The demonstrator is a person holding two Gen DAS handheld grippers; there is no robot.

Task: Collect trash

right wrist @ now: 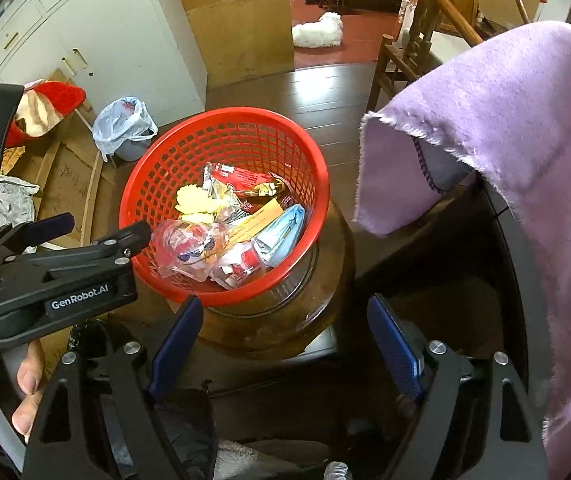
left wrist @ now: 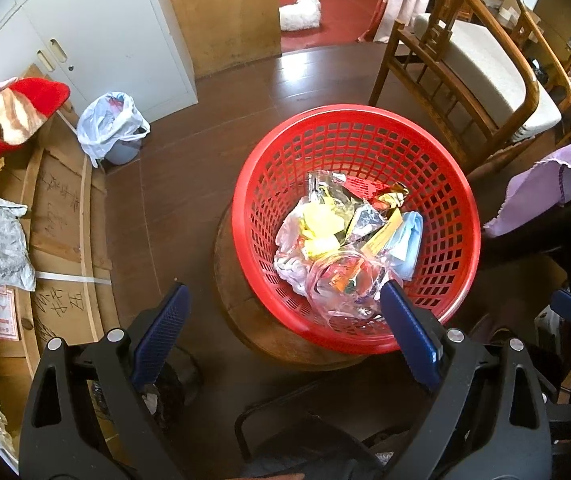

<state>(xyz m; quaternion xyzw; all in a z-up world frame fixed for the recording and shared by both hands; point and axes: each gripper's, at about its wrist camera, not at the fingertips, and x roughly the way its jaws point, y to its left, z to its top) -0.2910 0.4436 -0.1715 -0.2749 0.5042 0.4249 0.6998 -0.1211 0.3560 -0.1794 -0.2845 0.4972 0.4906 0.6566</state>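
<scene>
Trash is heaped inside the red basket; "GenRobot.AI" is read on the left gripper beside it. Both the left and the right gripper are spread wide, nothing held between the fingers.

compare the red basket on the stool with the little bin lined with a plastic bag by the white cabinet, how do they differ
The red basket is open lattice plastic with no liner; the small bin has solid grey walls and a loose white plastic bag draped over its rim. The basket sits raised on a round wooden stool; the bin stands on the floor. The basket looks wider, and wrappers show in it; the bin's contents are hidden. Both are round and open-topped.
</scene>
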